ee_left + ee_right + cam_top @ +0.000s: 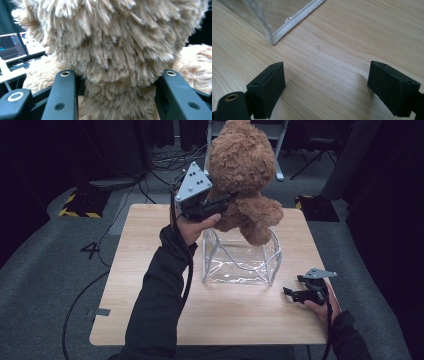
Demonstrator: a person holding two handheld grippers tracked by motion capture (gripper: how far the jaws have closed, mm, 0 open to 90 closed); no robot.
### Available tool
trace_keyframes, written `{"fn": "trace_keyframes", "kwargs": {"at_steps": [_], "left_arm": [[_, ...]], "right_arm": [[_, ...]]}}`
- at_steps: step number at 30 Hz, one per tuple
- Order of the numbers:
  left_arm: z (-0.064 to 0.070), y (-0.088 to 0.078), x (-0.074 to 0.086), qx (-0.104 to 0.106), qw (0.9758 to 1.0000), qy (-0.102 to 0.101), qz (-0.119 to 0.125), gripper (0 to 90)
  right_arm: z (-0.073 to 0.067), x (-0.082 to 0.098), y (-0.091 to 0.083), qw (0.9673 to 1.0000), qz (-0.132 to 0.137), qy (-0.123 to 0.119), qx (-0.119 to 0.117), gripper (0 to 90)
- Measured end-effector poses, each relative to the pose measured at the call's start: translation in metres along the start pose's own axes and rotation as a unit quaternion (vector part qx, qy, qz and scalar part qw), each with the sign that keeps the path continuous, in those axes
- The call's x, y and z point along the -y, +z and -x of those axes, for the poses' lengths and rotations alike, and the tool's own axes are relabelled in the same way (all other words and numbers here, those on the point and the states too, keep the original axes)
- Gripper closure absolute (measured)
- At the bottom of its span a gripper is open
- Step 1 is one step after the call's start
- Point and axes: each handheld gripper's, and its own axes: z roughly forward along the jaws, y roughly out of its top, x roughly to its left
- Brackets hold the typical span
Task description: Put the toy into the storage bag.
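Nearest the camera in the high view, at about 5 o'clock on the wooden surface point(150, 320), the right tool point(291, 293) rests low with its jaws spread wide and nothing between them; the right gripper view has bare wood between the two pads and a corner of the clear bag just beyond.

Further in, near the middle of the surface, the clear plastic bag point(240, 265) stands upright with its mouth open and looks empty.

Beyond it, toward 12 o'clock, the left tool point(227, 200) pinches the brown teddy bear point(245, 170) by its body, holding it in the air above the bag's mouth, one leg hanging down at the rim.

As I judge it, the pick-up is done; lowering the bear into the bag and letting go remain.

Count: one bear, one bag, two tools.
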Motion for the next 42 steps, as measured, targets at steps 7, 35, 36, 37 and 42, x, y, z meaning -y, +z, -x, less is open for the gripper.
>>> {"fn": "trace_keyframes", "kwargs": {"at_steps": [7,35,36,37,42], "left_arm": [[0.006,0.021,0.005,0.014,0.9998,-0.003,-0.011,53.7],[-0.002,0.064,0.065,0.05,0.9944,-0.038,-0.085,52.2],[-0.001,0.065,0.067,0.052,0.9939,-0.039,-0.088,52.1],[-0.001,0.066,0.068,0.052,0.9937,-0.036,-0.093,51.9],[-0.002,0.071,0.074,0.059,0.9917,-0.04,-0.107,51.5]], "right_arm": [[0.0,0.0,0.0,1.0,0.0,0.0,0.0,14.2],[0.0,0.0,0.0,1.0,0.0,0.0,0.0,14.2],[0.0,0.0,0.0,1.0,0.0,0.0,0.0,14.2],[0.0,0.0,0.0,1.0,0.0,0.0,0.0,14.2],[0.0,0.0,0.0,1.0,0.0,0.0,0.0,14.2]]}}
